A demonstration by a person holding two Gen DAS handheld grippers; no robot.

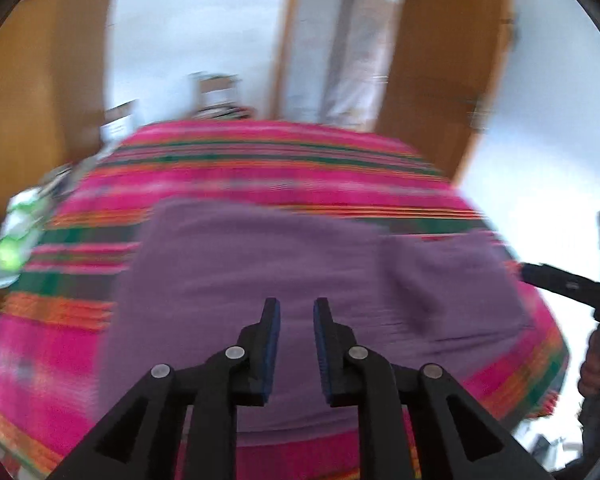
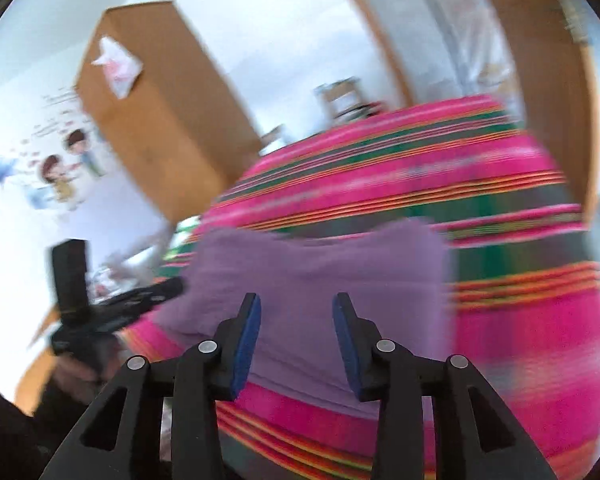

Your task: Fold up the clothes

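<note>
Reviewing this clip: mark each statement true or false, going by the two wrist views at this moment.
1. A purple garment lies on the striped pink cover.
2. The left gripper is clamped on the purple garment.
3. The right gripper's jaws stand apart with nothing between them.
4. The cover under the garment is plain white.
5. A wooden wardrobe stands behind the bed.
1. True. The purple garment lies on the striped cover.
2. False. The left gripper has its jaws apart, hanging above the cloth and holding nothing.
3. True. The right gripper is open and empty.
4. False. The cover is pink with green and orange stripes.
5. True. The wooden wardrobe stands beyond the bed.
</note>
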